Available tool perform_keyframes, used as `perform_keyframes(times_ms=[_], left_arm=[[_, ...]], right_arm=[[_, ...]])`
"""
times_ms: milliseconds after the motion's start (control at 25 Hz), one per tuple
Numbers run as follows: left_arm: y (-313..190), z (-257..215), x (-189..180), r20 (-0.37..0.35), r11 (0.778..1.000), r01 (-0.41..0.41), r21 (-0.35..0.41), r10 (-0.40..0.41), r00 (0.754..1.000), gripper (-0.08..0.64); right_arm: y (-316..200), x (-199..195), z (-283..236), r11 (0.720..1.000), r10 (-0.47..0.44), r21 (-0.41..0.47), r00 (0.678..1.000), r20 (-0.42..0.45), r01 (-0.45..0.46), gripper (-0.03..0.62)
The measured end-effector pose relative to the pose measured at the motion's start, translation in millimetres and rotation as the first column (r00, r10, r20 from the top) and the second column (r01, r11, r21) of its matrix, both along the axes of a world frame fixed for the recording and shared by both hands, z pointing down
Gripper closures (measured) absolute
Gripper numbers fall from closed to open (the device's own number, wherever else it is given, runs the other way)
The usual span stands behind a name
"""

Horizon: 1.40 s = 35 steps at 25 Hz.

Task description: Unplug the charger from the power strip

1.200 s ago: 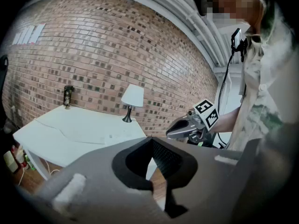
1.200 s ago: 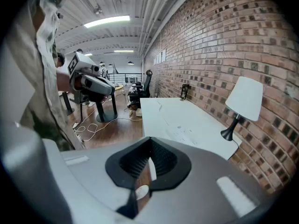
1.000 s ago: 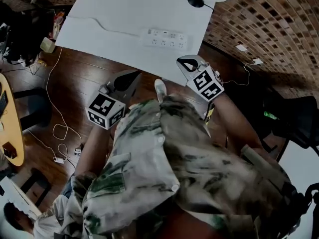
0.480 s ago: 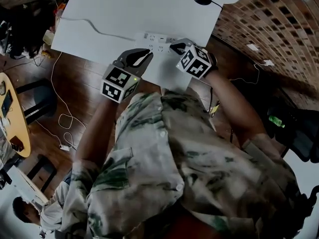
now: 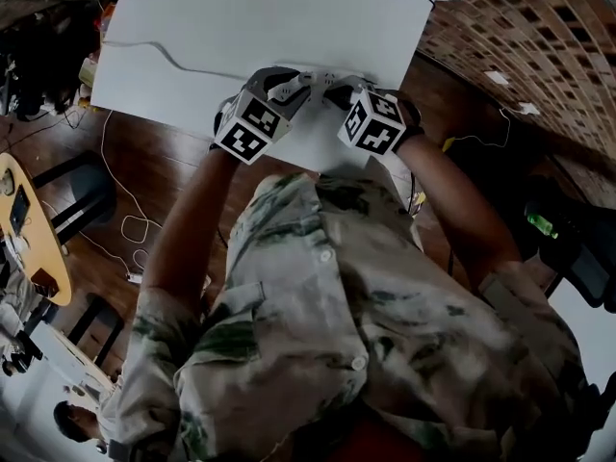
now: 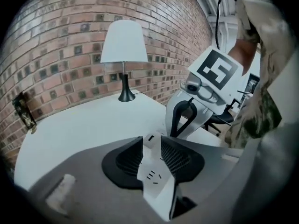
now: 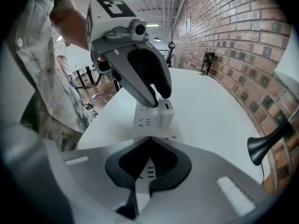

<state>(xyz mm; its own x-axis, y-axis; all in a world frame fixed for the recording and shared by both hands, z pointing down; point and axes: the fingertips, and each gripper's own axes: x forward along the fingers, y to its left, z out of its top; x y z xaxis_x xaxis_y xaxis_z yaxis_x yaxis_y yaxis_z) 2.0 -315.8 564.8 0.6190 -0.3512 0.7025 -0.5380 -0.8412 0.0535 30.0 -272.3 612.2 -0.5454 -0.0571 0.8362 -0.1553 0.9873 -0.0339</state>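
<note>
A white power strip [image 5: 318, 77] lies on the white table [image 5: 241, 17], with a small white charger [image 7: 166, 113] plugged upright into it. In the head view my left gripper [image 5: 289, 89] and right gripper [image 5: 337, 92] both hover over the strip. In the left gripper view the left gripper [image 6: 152, 141] has its jaws opening, with the strip running between them and the charger [image 6: 150, 137] just past the tips, untouched. The right gripper [image 7: 148, 141] is shut, its tips meeting over the strip's near end [image 7: 148, 171].
The strip's white cable [image 5: 173, 58] runs left across the table. A lamp [image 6: 123, 55] stands at the far edge by the brick wall [image 6: 56, 64]. Loose cables [image 5: 135, 229] lie on the wooden floor beside a yellow table [image 5: 38, 248].
Both grippers came from the table's near edge up onto the power strip. The left one travelled farther and its jaws spread apart.
</note>
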Motion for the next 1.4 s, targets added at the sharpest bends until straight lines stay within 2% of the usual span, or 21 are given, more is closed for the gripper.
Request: perform_keyframes(times_ms=[200, 320, 520, 760, 960, 1200, 1400], left_arm=[[-8.8, 7.1, 7.6, 0.025, 0.996, -0.086, 0.010, 0.086, 0.996, 0.431], [-10.8, 6.2, 11.8, 0.046, 0.986, -0.164, 0.020, 0.162, 0.986, 0.420], [-8.6, 15.6, 21.0, 0.076, 0.956, -0.293, 0.007, 0.291, 0.954, 0.416], [-10.1, 19.6, 26.2, 0.078, 0.930, -0.367, -0.022, 0.368, 0.927, 0.416], [-9.0, 21.2, 28.5, 0.060, 0.883, -0.467, -0.046, 0.469, 0.881, 0.419], [-6.1, 25.8, 29.6, 0.009, 0.845, -0.522, -0.115, 0.526, 0.850, 0.425], [-5.3, 24.1, 25.8, 0.014, 0.852, -0.500, -0.151, 0.508, 0.861, 0.432]], right_arm=[[1.4, -1.2, -1.9, 0.999, 0.009, -0.041, 1.000, 0.017, -0.008, 0.586], [1.7, -0.2, -1.6, 0.999, 0.013, -0.050, 1.000, 0.024, -0.012, 0.586], [0.8, 0.0, 0.5, 0.997, 0.016, -0.071, 1.000, 0.000, -0.015, 0.586], [0.2, -0.5, -0.7, 0.992, 0.037, -0.118, 0.999, -0.008, -0.038, 0.586], [1.7, -1.6, -0.6, 0.989, 0.006, -0.148, 0.999, -0.036, -0.011, 0.586], [3.9, -4.6, -0.7, 0.988, -0.014, -0.153, 0.997, -0.075, 0.003, 0.586], [2.3, -5.8, 1.1, 0.992, -0.002, -0.126, 0.992, -0.125, -0.014, 0.586]])
